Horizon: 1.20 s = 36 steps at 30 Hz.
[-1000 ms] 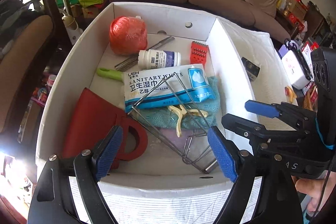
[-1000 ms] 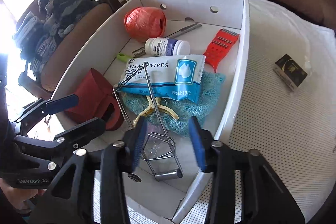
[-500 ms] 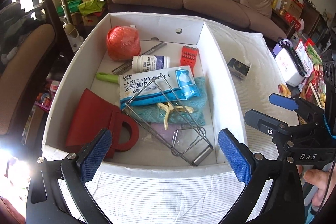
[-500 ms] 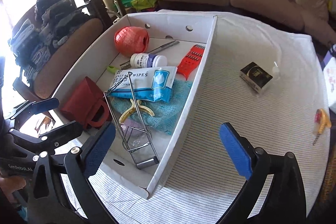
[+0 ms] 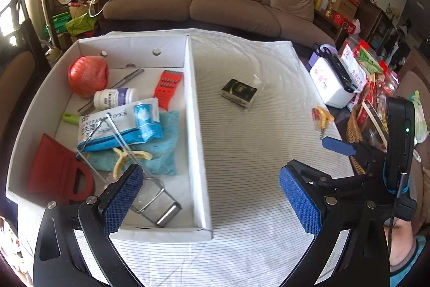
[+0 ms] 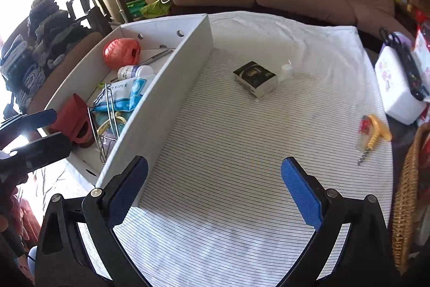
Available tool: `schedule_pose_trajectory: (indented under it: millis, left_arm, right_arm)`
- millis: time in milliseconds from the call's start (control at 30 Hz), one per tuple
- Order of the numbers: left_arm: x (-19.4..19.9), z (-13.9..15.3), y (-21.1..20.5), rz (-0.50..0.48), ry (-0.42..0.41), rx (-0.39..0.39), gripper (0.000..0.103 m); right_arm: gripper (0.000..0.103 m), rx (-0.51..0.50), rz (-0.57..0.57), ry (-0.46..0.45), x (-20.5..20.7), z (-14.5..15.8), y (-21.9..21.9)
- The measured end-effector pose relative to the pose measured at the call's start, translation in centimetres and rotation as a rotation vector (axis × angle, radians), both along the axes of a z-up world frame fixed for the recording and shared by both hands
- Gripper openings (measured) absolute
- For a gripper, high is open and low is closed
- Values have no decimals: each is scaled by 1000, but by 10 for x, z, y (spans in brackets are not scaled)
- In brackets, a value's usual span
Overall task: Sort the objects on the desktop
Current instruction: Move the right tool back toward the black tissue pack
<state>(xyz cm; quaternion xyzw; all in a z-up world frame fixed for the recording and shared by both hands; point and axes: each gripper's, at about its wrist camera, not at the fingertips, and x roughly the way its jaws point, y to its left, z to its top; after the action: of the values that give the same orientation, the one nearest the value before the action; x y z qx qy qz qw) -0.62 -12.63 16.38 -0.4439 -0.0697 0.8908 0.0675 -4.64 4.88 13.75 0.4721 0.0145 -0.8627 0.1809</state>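
A white cardboard box [image 5: 197, 125] [image 6: 161, 104] holds a red twine ball [image 5: 87, 75], a pill bottle [image 5: 115, 98], a wipes pack [image 5: 121, 125], a red grater [image 5: 169, 88], a teal cloth, a wire rack [image 5: 150, 195] and a red holder [image 5: 59, 174]. On the striped cloth lie a black box [image 5: 238, 92] [image 6: 255, 78], a small clear bottle [image 6: 287, 71] and a yellow corkscrew [image 5: 321, 119] [image 6: 372, 135]. My left gripper [image 5: 212, 201] is open and empty, over the box's near right corner. My right gripper [image 6: 215, 190] is open and empty over the cloth.
A white case [image 5: 332, 84] [image 6: 397, 88] with a black remote stands at the right table edge beside snack bags. A wicker basket [image 6: 405, 195] sits at the near right. A brown sofa [image 5: 215, 4] is behind the table.
Both grippers have pulled back from the box and swung right over the striped cloth. The right gripper opened wide after one second ago. The wire rack stays in the box.
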Motion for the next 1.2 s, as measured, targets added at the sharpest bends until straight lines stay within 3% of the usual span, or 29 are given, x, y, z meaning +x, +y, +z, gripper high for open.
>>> schedule_pose_trajectory:
  millis: [167,500,733,867,1200]
  left_arm:
    - [-25,-11,54,-68,-16,11,103]
    - [-117,-58,108,-63,-87,-13,103]
    - [-185,-94,120,36,-130,-27,103]
    - [-210,-114,117,100,-157,-15,103]
    - [-243,-145,123,76,-208,12,100]
  right_arm:
    - [100,0,-34,-2,-6,-18,52]
    - [100,0,-36,-3,-36,-63,105]
    - [100,-38,-66,7,-50,-88,124]
    - [100,-10,-61,46,-58,-93,125]
    - [100,-44,-89,64,-66,-94,140]
